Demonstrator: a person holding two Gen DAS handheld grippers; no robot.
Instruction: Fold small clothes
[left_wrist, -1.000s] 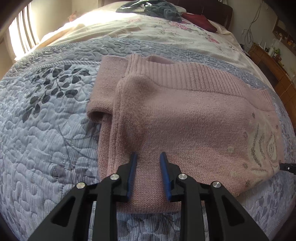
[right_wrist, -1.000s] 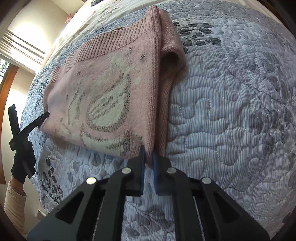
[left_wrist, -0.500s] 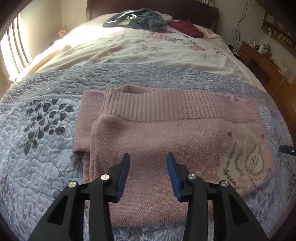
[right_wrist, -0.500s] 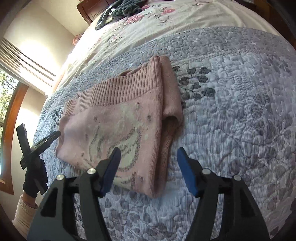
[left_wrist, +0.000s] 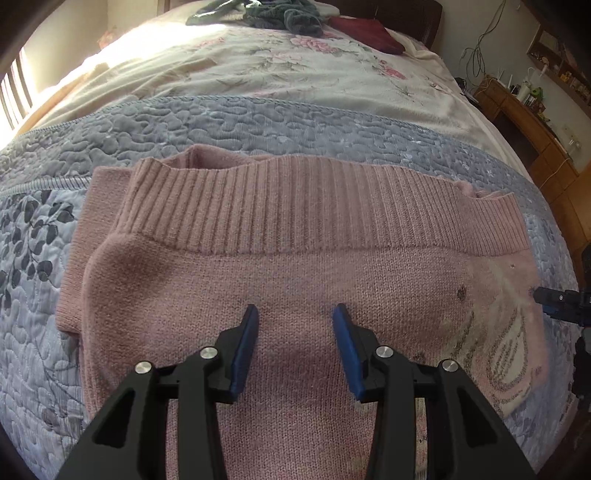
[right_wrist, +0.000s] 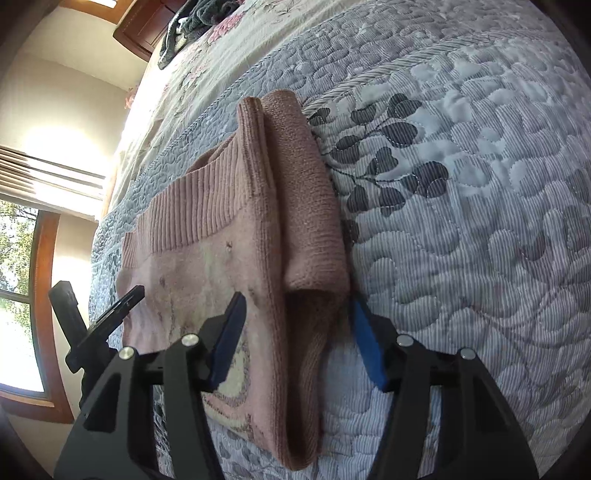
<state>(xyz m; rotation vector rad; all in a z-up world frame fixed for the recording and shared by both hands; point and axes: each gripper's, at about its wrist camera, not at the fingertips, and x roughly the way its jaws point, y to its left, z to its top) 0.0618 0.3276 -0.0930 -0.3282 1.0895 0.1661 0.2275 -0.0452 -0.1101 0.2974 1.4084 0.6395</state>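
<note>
On the bed's grey quilt (left_wrist: 258, 122) the folded pink sweater (left_wrist: 295, 266) lies flat, my left gripper (left_wrist: 295, 319) and right gripper (right_wrist: 295, 306) above it, jaws wide apart, holding nothing

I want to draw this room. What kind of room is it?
Most likely a bedroom. A pink sweater lies on a big bed with a grey quilt and a floral sheet. A wooden desk stands beside it, and there is a window.
</note>
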